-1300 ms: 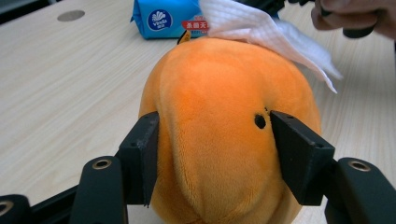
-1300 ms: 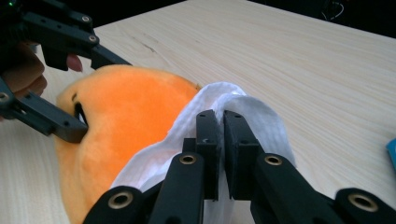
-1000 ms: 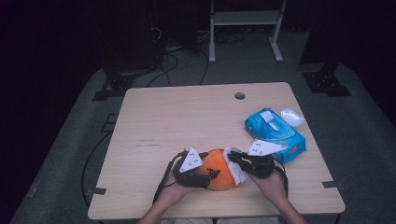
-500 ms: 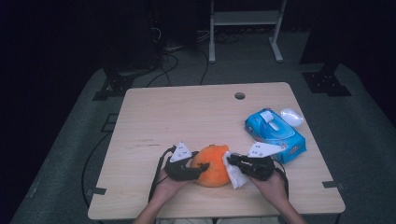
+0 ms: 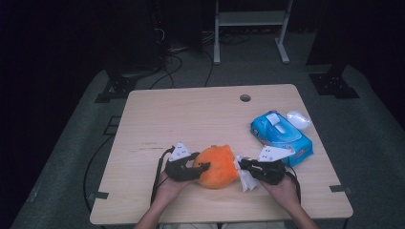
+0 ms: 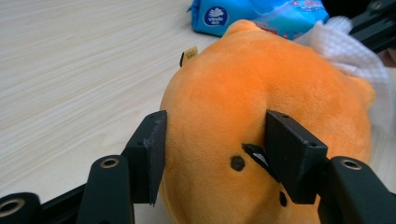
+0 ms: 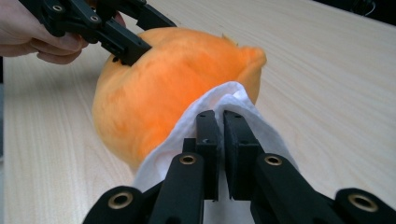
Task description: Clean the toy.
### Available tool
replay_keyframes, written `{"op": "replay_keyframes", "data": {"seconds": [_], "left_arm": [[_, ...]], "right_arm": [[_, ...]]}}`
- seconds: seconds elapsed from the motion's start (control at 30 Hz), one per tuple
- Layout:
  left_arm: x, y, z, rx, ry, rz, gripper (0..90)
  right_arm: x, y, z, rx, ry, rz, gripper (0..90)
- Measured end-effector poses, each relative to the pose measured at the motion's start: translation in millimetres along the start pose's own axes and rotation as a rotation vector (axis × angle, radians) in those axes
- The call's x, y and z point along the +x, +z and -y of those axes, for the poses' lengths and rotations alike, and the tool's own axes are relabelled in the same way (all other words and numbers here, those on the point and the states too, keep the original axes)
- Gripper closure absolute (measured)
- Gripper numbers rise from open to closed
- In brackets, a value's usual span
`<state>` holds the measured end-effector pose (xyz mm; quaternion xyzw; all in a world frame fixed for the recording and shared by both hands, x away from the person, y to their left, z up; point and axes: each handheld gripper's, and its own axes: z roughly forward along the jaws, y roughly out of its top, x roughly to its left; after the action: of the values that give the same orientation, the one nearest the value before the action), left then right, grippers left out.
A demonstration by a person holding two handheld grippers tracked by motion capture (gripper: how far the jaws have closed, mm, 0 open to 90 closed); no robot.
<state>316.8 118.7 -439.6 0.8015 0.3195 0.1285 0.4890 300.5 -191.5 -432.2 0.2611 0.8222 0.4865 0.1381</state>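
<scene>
Just behind the orange plush toy [image 5: 218,166], a blue wipes pack [image 5: 282,137] lies near.

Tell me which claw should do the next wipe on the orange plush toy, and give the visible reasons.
Probably the right claw: its jaws are shut on the white wipe, which already lies against the orange plush toy. The left claw has just been closing on the toy, jaws pressing its sides, so it suits steadying it.

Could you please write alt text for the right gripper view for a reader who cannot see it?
The right gripper pinches a white wipe against an orange plush toy on a wooden table. Beyond, the left gripper clasps the toy's far side.
</scene>
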Motion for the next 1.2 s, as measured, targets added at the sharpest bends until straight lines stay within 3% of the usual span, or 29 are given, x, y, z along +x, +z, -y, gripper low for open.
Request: {"op": "replay_keyframes", "data": {"seconds": [0.07,0.17,0.2,0.27,0.37,0.57,0.73,0.8,1.03,1.13,1.2], "left_arm": [[0.9,-1.2,0.4,0.000,0.003,-0.011,43.0],[5.4,-3.7,1.5,-0.011,-0.006,-0.015,44.4],[6.3,-5.0,1.6,-0.018,-0.014,-0.016,45.1],[5.5,-5.2,1.2,-0.022,-0.009,-0.002,45.9],[-0.3,-1.9,0.8,-0.024,0.011,0.030,44.4],[-18.3,0.0,-1.3,-0.016,0.054,0.051,41.1],[-22.8,1.5,-1.5,-0.011,0.062,0.067,38.8],[-22.9,2.2,-1.1,-0.010,0.060,0.067,39.1],[-25.4,1.6,-0.7,-0.001,0.070,0.059,40.4],[-26.1,1.5,-1.4,0.002,0.079,0.065,40.3],[-23.9,0.4,-4.2,-0.002,0.082,0.081,36.8]], "right_arm": [[5.9,-1.1,-1.3,-0.016,-0.010,-0.030,84.4],[21.3,-1.9,-11.2,-0.043,-0.087,-0.078,84.3],[22.6,-2.2,-12.5,-0.047,-0.087,-0.087,84.3],[17.0,-1.8,-10.4,-0.046,-0.066,-0.076,84.3],[5.5,0.0,-3.4,-0.024,0.006,-0.048,84.4],[17.0,5.4,-11.2,-0.042,-0.014,-0.061,84.4],[6.4,8.1,-3.5,-0.038,0.068,-0.032,84.4],[8.6,7.8,-5.2,-0.051,0.064,-0.027,83.5],[8.2,14.2,-6.2,-0.076,0.115,-0.033,65.1],[7.3,18.2,-3.6,-0.070,0.123,-0.034,65.5],[7.6,21.6,-1.1,-0.051,0.122,-0.035,71.4]]}}
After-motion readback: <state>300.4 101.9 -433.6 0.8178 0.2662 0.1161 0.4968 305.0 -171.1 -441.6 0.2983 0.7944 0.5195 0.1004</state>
